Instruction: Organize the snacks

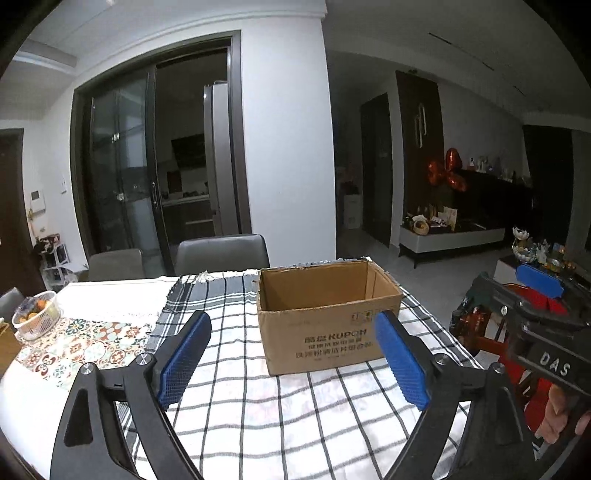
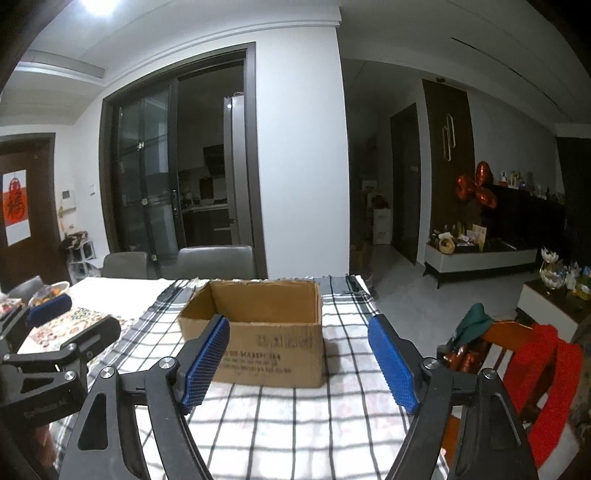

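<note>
Snacks show in neither view: in your left wrist view the cardboard box [image 1: 325, 317] stands open-topped near the table's [image 1: 258, 417] far right corner, your left gripper [image 1: 291, 354] spread and holding nothing. In your right wrist view, the right gripper [image 2: 299, 360] is likewise spread before the box, whose floor is hidden, so this fits either packing ahead or packing done.

A ceiling lamp [image 2: 98, 5] glares white at the top left of my right view. The room is dim, its right side falling into dark. The brown cardboard box [image 1: 321, 325] casts a soft shadow on the checked tablecloth [image 1: 295, 413]. Fisheye bends the edges, corners go black.
</note>
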Action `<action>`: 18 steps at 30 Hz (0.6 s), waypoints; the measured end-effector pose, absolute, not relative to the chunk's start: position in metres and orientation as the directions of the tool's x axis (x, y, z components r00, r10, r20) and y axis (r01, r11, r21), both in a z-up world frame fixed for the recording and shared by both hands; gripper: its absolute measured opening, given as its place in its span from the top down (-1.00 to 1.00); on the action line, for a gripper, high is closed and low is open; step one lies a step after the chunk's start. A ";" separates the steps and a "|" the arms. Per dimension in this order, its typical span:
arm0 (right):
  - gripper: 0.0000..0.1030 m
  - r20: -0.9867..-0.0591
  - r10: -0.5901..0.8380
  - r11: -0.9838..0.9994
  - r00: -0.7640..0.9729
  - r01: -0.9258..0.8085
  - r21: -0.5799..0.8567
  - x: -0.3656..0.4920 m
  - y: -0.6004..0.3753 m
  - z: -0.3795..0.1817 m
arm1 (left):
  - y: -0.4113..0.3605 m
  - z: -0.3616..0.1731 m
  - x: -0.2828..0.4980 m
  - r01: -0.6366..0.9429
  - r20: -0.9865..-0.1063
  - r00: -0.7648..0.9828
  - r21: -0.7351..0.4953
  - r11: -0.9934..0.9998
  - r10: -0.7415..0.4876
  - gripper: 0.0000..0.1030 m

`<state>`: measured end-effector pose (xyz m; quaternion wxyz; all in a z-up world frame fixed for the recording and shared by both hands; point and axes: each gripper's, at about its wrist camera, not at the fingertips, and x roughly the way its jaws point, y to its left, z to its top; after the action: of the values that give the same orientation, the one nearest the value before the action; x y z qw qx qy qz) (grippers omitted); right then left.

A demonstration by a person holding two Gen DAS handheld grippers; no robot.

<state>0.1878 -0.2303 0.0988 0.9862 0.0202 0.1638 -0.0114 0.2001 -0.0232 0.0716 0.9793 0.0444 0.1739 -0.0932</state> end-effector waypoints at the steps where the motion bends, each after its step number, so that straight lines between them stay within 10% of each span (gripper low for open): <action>1: -0.61 -0.321 -0.016 0.999 0.947 0.029 0.036 0.182 -0.230 0.098 | -0.023 0.072 0.197 0.194 -0.345 0.924 0.055 0.979 -0.164 -0.79; 18: -0.61 -0.315 -0.018 1.000 0.949 0.024 0.016 0.133 -0.230 0.092 | -0.018 0.074 0.149 0.144 -0.340 0.933 0.052 0.988 -0.118 -1.00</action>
<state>0.1332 -0.2302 0.0920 0.9871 0.0096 0.1596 -0.0107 0.1494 -0.0184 0.0741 0.9824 0.0380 0.1705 -0.0666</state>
